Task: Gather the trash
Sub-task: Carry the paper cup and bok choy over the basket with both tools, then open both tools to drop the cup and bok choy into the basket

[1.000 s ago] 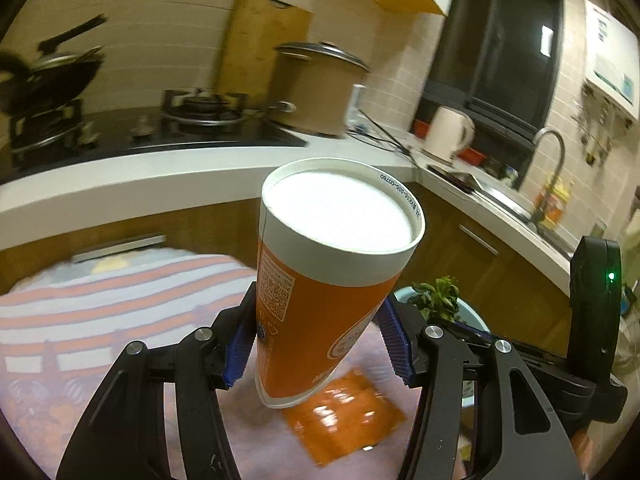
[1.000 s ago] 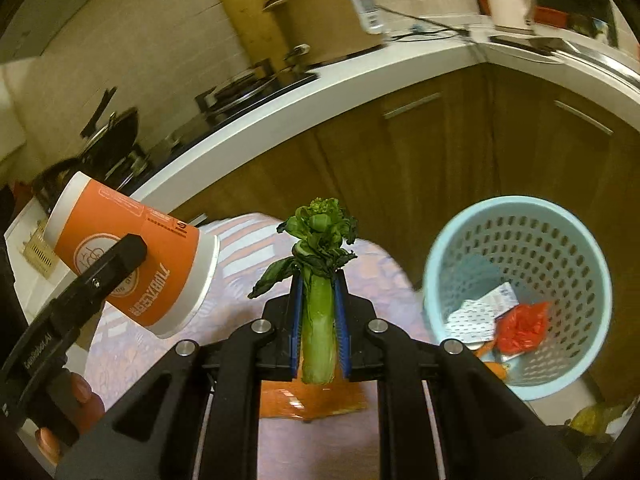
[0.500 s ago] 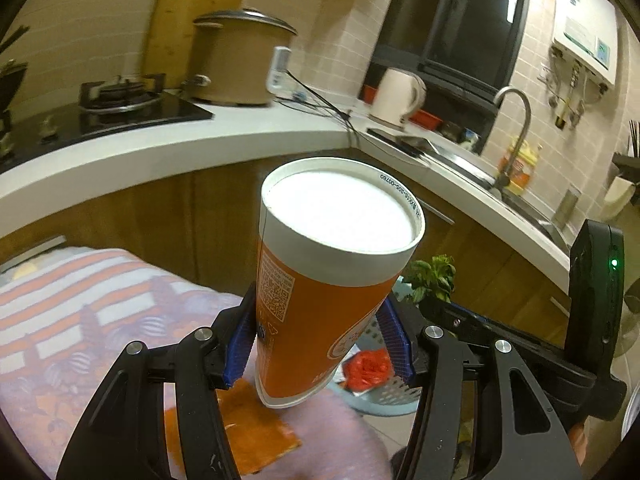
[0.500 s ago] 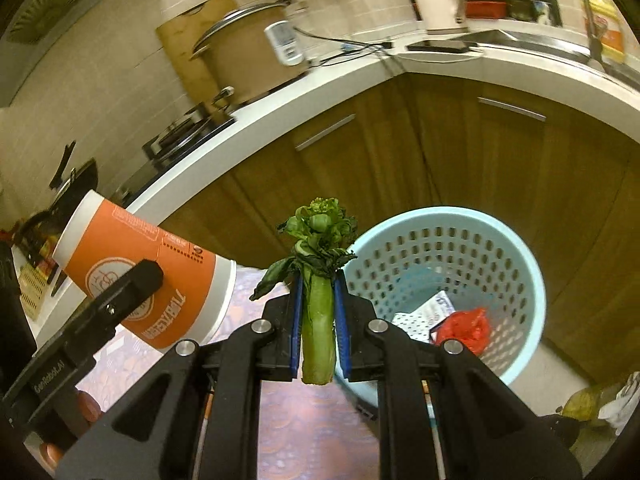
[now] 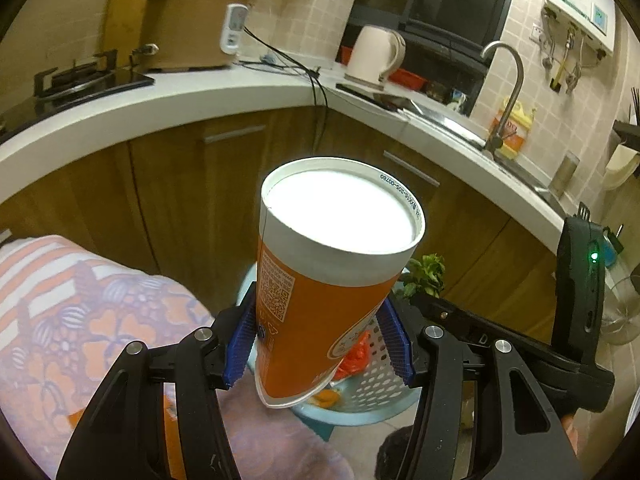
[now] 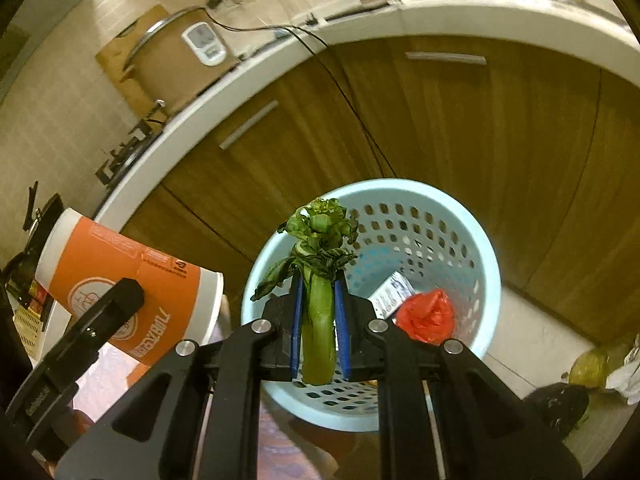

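Observation:
My left gripper (image 5: pixel 318 340) is shut on an orange and white paper cup (image 5: pixel 328 280), held upside down and tilted, above the near rim of a light blue perforated trash basket (image 5: pixel 372 396). The cup also shows in the right wrist view (image 6: pixel 120 284), left of the basket. My right gripper (image 6: pixel 319 320) is shut on a green leafy vegetable stalk (image 6: pixel 318 304), held upright over the basket (image 6: pixel 460 240). The basket holds a red crumpled bag (image 6: pixel 426 314) and a white wrapper (image 6: pixel 392 290).
A table with an orange and white patterned cloth (image 5: pixel 80 320) lies at the left, beside the basket. Wooden cabinets (image 6: pixel 440 140) under a white counter (image 5: pixel 200 96) stand behind the basket. More bags lie on the floor at the right (image 6: pixel 592 372).
Both grippers have swung right from over the table to the basket, still holding the cup and the vegetable. The vegetable now hangs over the basket's opening.

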A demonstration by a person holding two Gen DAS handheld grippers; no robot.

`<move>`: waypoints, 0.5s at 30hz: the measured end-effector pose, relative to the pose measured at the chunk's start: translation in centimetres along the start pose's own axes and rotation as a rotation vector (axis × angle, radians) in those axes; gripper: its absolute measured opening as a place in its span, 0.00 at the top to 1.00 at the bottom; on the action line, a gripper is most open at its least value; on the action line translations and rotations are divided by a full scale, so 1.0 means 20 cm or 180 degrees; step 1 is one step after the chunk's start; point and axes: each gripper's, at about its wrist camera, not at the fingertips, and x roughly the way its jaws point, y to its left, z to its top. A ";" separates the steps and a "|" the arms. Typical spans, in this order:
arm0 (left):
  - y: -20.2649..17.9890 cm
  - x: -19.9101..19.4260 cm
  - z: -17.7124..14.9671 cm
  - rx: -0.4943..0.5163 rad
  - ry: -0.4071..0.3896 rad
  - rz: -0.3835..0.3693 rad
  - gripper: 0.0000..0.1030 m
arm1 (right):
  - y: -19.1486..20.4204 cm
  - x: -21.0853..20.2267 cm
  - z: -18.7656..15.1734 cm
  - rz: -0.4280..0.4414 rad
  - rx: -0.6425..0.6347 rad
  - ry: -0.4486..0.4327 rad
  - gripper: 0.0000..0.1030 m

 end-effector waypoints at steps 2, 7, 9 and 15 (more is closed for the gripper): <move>-0.01 0.05 0.00 -0.0027 0.0050 0.0001 0.48 | -0.03 0.03 0.00 -0.0007 0.0035 0.0065 0.88; -0.02 0.14 -0.01 -0.0078 0.0153 -0.0007 0.47 | -0.11 0.13 -0.01 -0.0040 0.0097 0.0272 0.87; -0.02 0.17 -0.01 -0.0065 0.0182 0.0015 0.46 | -0.12 0.16 -0.02 -0.0038 0.0114 0.0325 0.87; -0.02 0.21 -0.01 -0.0103 0.0244 0.0042 0.29 | -0.17 0.23 -0.04 -0.0082 0.0191 0.0510 0.80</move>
